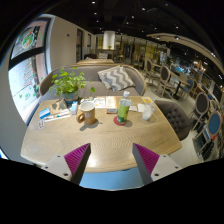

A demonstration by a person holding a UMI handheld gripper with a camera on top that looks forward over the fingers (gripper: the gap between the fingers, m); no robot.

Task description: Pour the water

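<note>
- Your gripper [112,160] is nearest: its two purple pads [75,158] stand wide apart over the near edge of the round wooden table [70,140], with nothing between them and bare tabletop just ahead.
- The relation your next move turns on: every vessel stands beyond the fingers, across the bare wood toward the far side of the table, so you have to go forward, not down.
- Take the tall green cup [123,108] as your landmark. It stands upright, slightly to the right of the gap's midline and well apart from the fingertips.
- Left of the green cup stands a mug [87,112] with a handle showing on one side; it is about as far from the jaws and lies left of the midline.
- Right of the green cup is a small pale vessel [146,110]; I cannot tell what it is.
- Which of these holds the water is not visible, so judge that before you commit. Each is upright, so a sideways pinch looks the likely grasp.
- Left of the mug lie some flat papers or cards [50,116].
- Behind the mug, a leafy potted plant [68,84] stands at the table's far left.
- Behind the green cup, a sofa carries a zigzag-patterned cushion [118,77].
</note>
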